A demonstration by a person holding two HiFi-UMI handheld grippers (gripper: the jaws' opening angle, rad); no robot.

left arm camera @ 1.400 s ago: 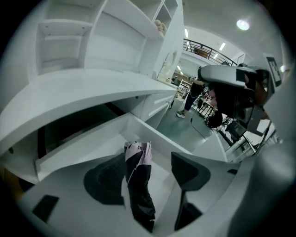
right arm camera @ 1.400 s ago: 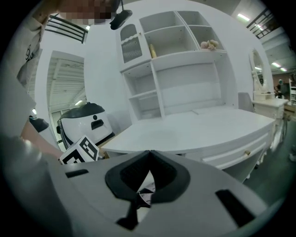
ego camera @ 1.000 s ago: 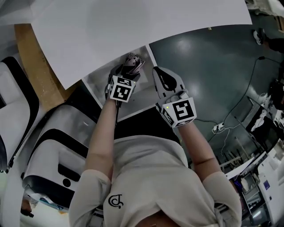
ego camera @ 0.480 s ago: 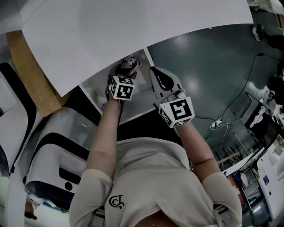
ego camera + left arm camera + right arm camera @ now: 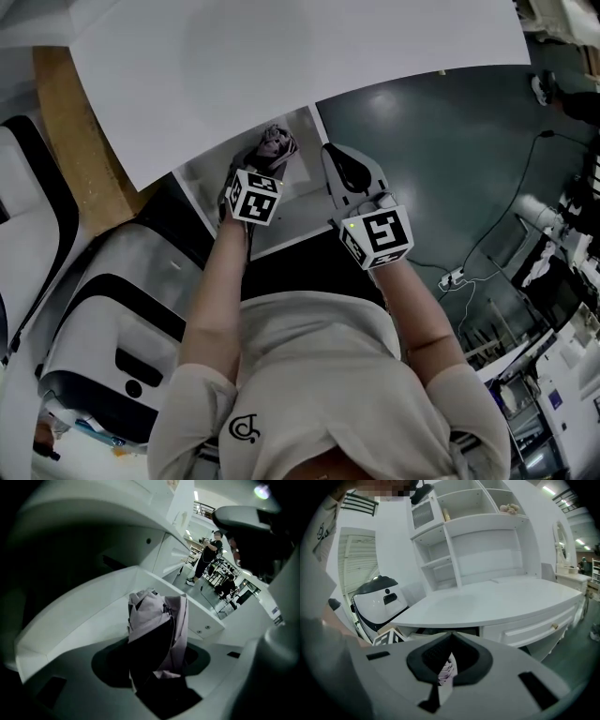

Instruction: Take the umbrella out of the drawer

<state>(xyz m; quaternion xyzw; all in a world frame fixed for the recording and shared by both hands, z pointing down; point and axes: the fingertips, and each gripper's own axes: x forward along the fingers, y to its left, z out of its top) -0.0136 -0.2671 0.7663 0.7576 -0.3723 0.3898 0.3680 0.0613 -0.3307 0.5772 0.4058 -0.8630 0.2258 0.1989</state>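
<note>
- desk (image 5: 281, 75): the white top overhangs the back of the open drawer. judged limit: the lift path should run toward the drawer's front first and only then up, so nothing strikes the edge of the top.
- drawer (image 5: 298, 214): pulled out below the desk, white inside. the umbrella is the only thing seen in it. keep the jaws off the side walls, since a jaw that catches a wall would twist the grip.
- left gripper (image 5: 261, 164): points steeply down into the drawer. its jaws are closing with the umbrella between them and do not yet look firmly pressed on it. treat the grip as incomplete and finish the squeeze before any lift.
- right gripper (image 5: 339, 161): held at the drawer's right side, just beside the left gripper. its jaws are clenched on nothing, and only a sliver of lilac fabric shows beyond the slit. judged role: standby. keep it clear of the lift path, or use it to steady the drawer.
- umbrella (image 5: 157, 630): folded, pale lilac and loosely bunched. it lies in the drawer near the desk's edge. the cloth looks soft, so the jaws should take the stiff core and not loose folds alone, or the cloth may slip or unfurl when raised.
- check: raise it slightly. if it sags or turns, set it down and regrip nearer the middle.
</note>
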